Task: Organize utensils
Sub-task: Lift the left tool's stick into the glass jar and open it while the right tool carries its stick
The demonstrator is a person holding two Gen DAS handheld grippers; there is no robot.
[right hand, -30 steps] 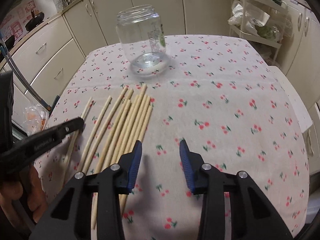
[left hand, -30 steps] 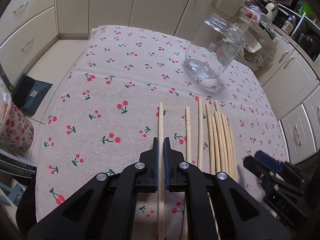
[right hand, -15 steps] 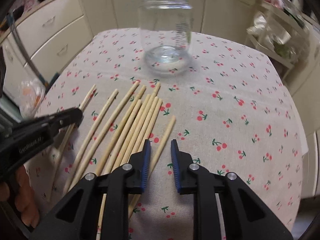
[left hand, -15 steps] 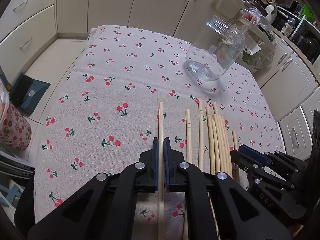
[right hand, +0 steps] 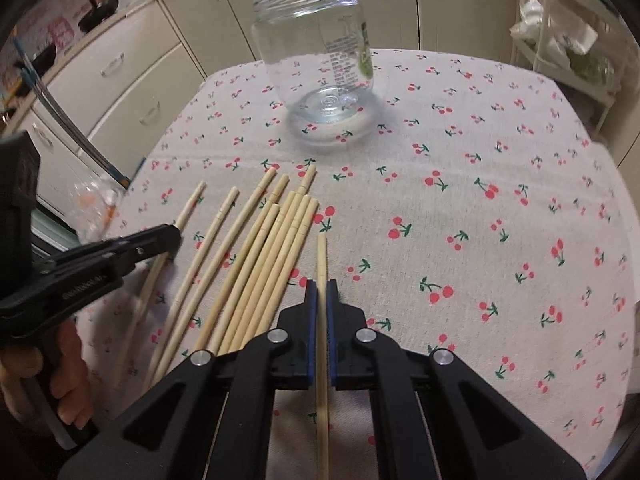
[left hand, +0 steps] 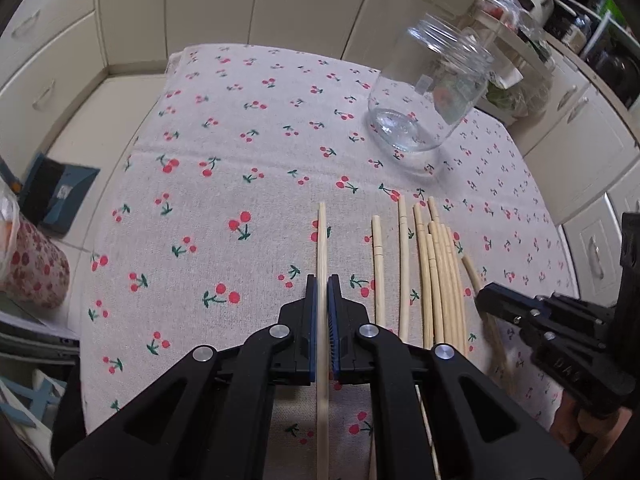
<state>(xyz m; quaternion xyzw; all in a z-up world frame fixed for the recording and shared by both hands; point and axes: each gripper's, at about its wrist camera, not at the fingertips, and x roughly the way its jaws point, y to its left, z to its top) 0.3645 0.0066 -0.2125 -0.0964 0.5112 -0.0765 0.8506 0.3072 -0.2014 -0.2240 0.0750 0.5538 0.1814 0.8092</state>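
Several pale wooden chopsticks [left hand: 438, 276] lie side by side on the cherry-print tablecloth [left hand: 224, 168]; the bundle also shows in the right wrist view [right hand: 264, 256]. My left gripper [left hand: 322, 286] is shut on the leftmost chopstick [left hand: 322, 240], which runs between its blue pads. My right gripper [right hand: 321, 290] is shut on the rightmost chopstick [right hand: 321, 256]. An empty clear glass jar [left hand: 430, 92] stands upright beyond the chopsticks, also in the right wrist view [right hand: 316, 48]. Each gripper shows in the other's view, the right [left hand: 486, 294] and the left [right hand: 172, 236].
Cream kitchen cabinets [left hand: 132, 12] surround the table. A floral-patterned container [left hand: 28, 264] sits off the table's left edge. A rack with bags and bottles [right hand: 568, 40] stands at the right. The tablecloth [right hand: 500, 200] to the right of the chopsticks is bare.
My right gripper moved left over the rightmost chopstick and closed from wide open to shut on it. My left gripper stayed shut on its chopstick.
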